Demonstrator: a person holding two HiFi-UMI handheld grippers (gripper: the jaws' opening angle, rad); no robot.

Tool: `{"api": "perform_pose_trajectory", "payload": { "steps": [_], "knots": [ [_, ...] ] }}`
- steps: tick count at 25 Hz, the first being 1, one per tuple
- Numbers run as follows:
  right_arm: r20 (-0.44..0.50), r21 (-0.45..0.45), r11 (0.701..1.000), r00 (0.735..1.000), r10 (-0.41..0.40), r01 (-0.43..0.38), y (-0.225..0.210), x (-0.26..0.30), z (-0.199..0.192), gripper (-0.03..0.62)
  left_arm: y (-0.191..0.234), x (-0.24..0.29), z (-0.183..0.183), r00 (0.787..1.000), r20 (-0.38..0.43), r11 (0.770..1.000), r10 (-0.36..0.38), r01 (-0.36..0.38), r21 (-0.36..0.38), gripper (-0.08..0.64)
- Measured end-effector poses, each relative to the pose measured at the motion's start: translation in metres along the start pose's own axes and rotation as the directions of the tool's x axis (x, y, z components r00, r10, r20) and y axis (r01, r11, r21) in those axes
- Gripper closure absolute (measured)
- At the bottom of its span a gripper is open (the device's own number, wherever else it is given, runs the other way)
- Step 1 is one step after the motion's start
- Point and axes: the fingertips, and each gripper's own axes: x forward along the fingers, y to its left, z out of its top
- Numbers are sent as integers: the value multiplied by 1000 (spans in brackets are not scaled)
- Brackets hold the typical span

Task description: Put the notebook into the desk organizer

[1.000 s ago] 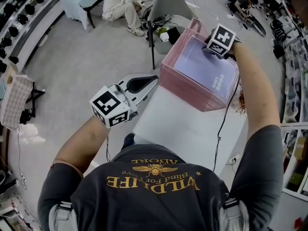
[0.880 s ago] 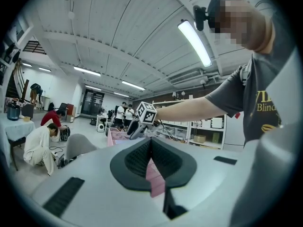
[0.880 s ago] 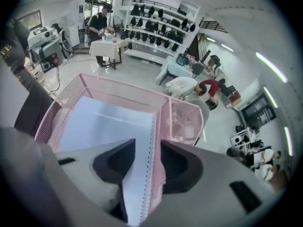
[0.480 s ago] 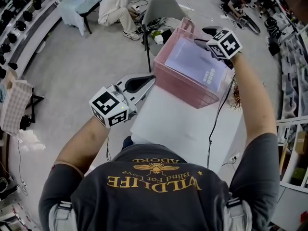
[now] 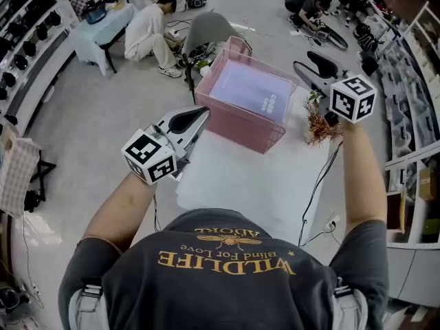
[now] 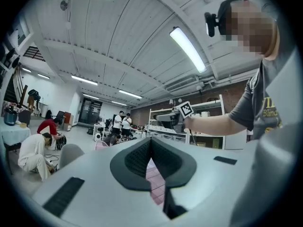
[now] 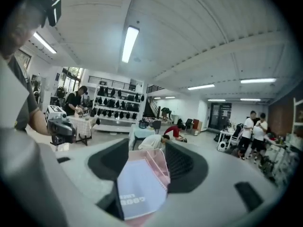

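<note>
At the left of the head view, the left hand-held gripper (image 5: 198, 116) hangs level over the near left edge of the white desk (image 5: 254, 181), apart from everything on it. That view shows only its top side. The left gripper view shows the jaws themselves: the left hand-held gripper (image 6: 151, 148) has its tips together and holds nothing. A narrow slit lower down lets through only a sliver of pink mesh.

In the middle, at the far end of the desk, stands the pink wire desk organizer (image 5: 237, 126). The lavender notebook (image 5: 251, 91) lies inside it with its cover up. I cannot tell which compartment it is in.

To the right, the right hand-held gripper (image 5: 308, 66) is raised beside the organizer and clear of it. The right gripper view adds what the left one lacks. The right hand-held gripper (image 7: 146, 146) has just been opening, and its jaws stand well apart with nothing between the pads. Through the gap, the notebook (image 7: 139, 188) and the desk organizer (image 7: 160, 163) show below.

Only the head view shows a brown dried plant (image 5: 317, 126), which stands on the desk under the right arm.
</note>
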Motion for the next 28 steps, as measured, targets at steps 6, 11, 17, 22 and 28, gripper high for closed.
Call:
{"api": "perform_pose_trajectory", "payload": {
  "steps": [6, 11, 17, 22, 28],
  "knots": [
    [141, 143, 976, 973, -185, 165, 38, -98, 3, 385, -14, -13, 9, 992, 0, 992, -124, 124, 39, 558],
    [138, 252, 923, 933, -331, 290, 99, -163, -36, 442, -25, -29, 10, 978, -6, 976, -211, 211, 47, 558],
    [118, 336, 866, 896, -429, 370, 148, -214, -91, 533, -39, -35, -11, 981, -12, 981, -196, 196, 12, 560],
    [120, 361, 857, 894, -433, 367, 145, -246, -116, 591, -56, -30, -19, 992, -8, 991, -129, 129, 21, 558],
    [133, 403, 859, 908, -397, 316, 127, -265, -144, 592, -65, -22, -34, 999, -6, 999, -35, 35, -40, 558]
  ]
}}
